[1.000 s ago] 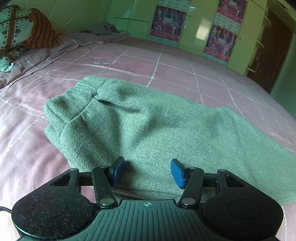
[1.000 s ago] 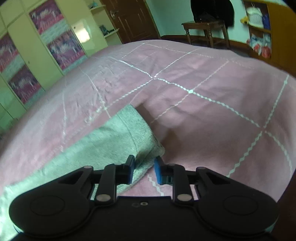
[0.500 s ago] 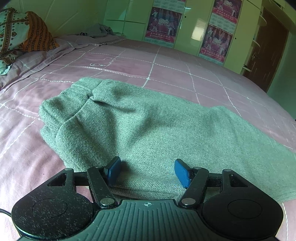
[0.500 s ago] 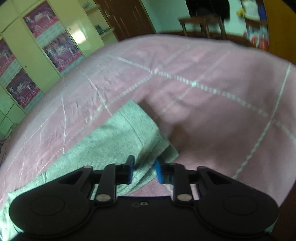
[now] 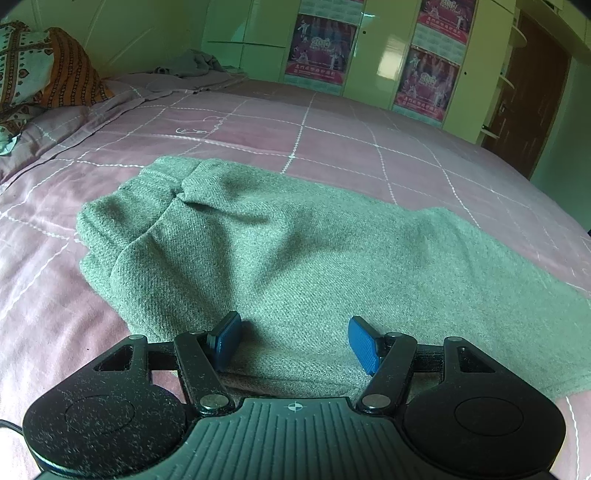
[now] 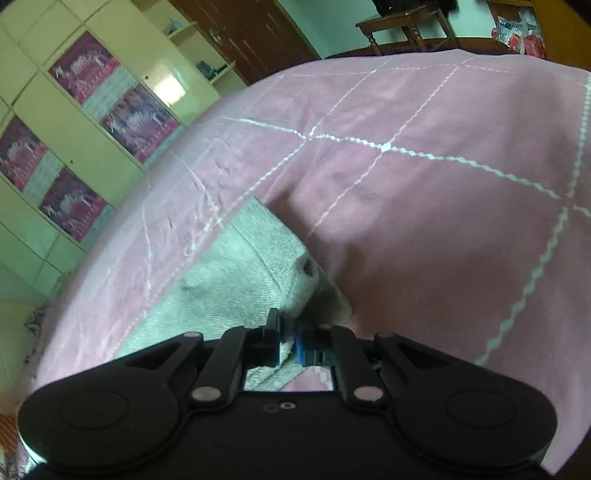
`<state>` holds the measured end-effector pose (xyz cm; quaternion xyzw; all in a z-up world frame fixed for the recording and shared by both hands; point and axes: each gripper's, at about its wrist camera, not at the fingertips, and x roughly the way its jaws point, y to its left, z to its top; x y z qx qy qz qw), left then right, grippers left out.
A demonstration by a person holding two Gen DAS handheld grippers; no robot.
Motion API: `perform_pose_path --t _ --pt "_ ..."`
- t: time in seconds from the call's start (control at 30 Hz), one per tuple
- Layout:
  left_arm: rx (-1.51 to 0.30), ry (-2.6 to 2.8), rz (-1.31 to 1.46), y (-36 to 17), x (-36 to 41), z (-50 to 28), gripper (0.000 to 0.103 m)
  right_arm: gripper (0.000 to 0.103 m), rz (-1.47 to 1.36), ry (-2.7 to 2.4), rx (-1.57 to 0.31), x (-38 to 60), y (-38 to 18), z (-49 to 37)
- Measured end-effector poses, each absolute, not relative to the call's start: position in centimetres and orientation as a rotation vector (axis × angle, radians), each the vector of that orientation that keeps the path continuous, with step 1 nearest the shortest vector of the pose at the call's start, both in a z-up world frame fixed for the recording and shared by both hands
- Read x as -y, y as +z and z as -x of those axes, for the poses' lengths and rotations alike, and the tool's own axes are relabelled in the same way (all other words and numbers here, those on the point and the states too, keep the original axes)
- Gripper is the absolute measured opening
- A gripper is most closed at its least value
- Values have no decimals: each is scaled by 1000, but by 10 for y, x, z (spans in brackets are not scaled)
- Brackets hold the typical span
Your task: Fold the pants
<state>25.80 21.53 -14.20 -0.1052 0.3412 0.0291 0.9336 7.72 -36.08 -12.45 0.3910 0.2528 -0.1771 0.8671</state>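
Grey-green pants (image 5: 295, 251) lie flat on the pink bed, waistband bunched at the left, legs running to the right. My left gripper (image 5: 293, 343) is open, its blue pads apart over the near edge of the pants, holding nothing. In the right wrist view the leg end of the pants (image 6: 251, 266) lies on the pink sheet. My right gripper (image 6: 289, 341) is shut on the pants' hem, and the cloth rises in a small peak just ahead of the pads.
The pink checked bed sheet (image 5: 332, 140) spreads all around the pants. Pillows (image 5: 44, 81) and a crumpled grey cloth (image 5: 192, 64) lie at the head. Green wardrobes with posters (image 5: 424, 81) and a brown door (image 5: 532, 92) stand behind. A wooden table (image 6: 406, 26) stands beyond the bed.
My right gripper has closed on the hem of the pants leg and lifted it slightly. My left gripper has stayed open and shifted little over the near edge.
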Motion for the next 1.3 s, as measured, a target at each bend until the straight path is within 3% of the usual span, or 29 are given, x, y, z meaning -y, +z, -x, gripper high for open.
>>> perform_pose_path --t 0.1,0.3,0.33,0.37,0.4,0.63,0.67,0.73,0.77,0.8,0.97,1.27,1.3 --pt "-695 67 212 -143 -214 -258 64 26 -813 -357 -497 355 -118 -64" --pt "-694 66 212 -143 -213 -257 64 32 -838 -338 -517 363 -119 -68" --pt "-694 65 214 -143 -214 -257 64 32 -855 -341 -522 364 -118 -74" --pt "-694 64 216 -143 -214 -257 64 13 -865 -348 -532 365 -117 -77" --pt "-695 63 216 -144 -214 -257 64 5 -849 -359 -546 363 -116 -81" --pt "-695 66 205 -139 -214 -257 64 5 -914 -369 -578 366 -128 -72" --pt "-681 77 196 -134 -213 -254 64 15 -940 -364 -549 367 -127 -68" --pt "-628 145 172 -122 -215 -245 64 45 -920 -368 -489 361 -116 -56" --pt "-609 174 162 -117 -216 -241 64 66 -911 -370 -477 358 -113 -51" --pt "-602 200 161 -115 -219 -239 64 71 -909 -360 -475 357 -113 -48" --pt "-706 258 116 -127 -223 -252 64 63 -941 -304 -513 360 -126 -55" --pt "-685 272 65 -136 -214 -253 67 52 -957 -245 -496 349 -127 -88" --pt "-686 270 63 -136 -214 -253 68 43 -965 -245 -485 350 -127 -86"
